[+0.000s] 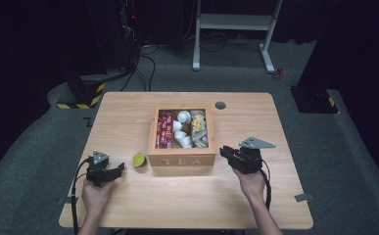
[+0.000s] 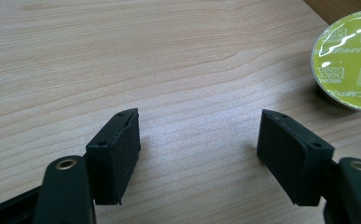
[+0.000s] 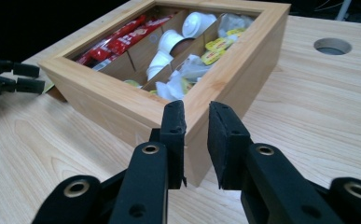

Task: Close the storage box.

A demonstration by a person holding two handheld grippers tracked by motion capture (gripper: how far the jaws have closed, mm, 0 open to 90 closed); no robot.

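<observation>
The worktop (image 1: pixel 128 117) is light wood with fine grain. The tea box (image 1: pixel 181 159) is pale wood, holding red sachets (image 1: pixel 164 129), white capsules (image 1: pixel 182 128) and yellow packets (image 1: pixel 198 122). The capsule (image 2: pixel 350 60) lid is shiny lime green.

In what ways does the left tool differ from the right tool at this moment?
The left tool has its jaws wide apart over bare light wooden table; the right tool has its jaws close together, leaving a narrow gap. The left tool lies near the green foil-topped coffee capsule; the right tool points at a corner of the wooden tea box. Both have black padded jaws and hold nothing.
</observation>
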